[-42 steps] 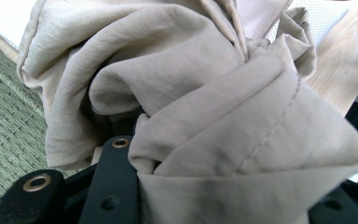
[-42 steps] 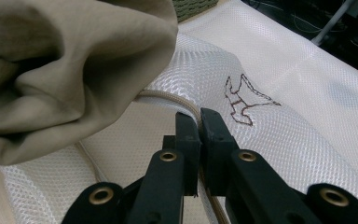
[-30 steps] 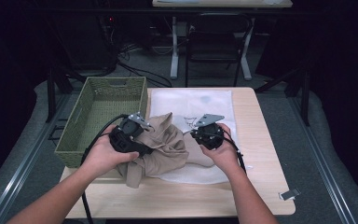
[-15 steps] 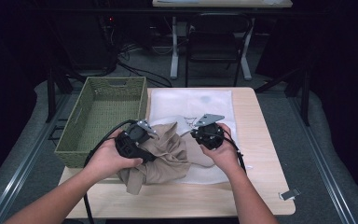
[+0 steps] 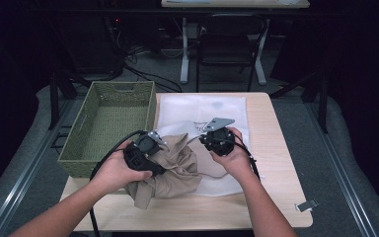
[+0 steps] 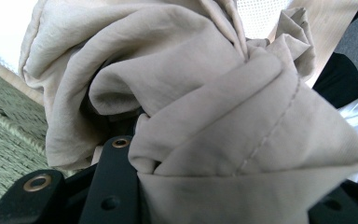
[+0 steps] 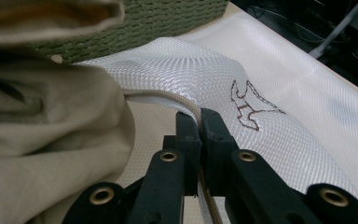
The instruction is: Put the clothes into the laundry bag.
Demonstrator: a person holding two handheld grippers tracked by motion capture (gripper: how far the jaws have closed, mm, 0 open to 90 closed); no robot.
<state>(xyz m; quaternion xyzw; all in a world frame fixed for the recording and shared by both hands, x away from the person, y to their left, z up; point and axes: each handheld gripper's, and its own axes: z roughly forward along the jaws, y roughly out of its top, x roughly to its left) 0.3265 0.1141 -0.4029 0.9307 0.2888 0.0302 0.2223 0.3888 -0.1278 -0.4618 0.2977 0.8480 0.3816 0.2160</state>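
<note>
High view: dim, soft, low in contrast; desk lit from above, room beyond near black, corners darkened. White bag brightest, slightly washed out. Left claw view: bright, cloth very close and soft at near folds, top left corner blown white, deep shadow inside folds. Right claw view: sharp mesh weave on bag, cloth at left blurred, background dark.

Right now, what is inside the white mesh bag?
The right claw lifts the mesh bag's rim, making an opening. The tan garment, held by the left claw, sits at that opening. Deeper inside is covered by the mesh; contents cannot be seen.
</note>
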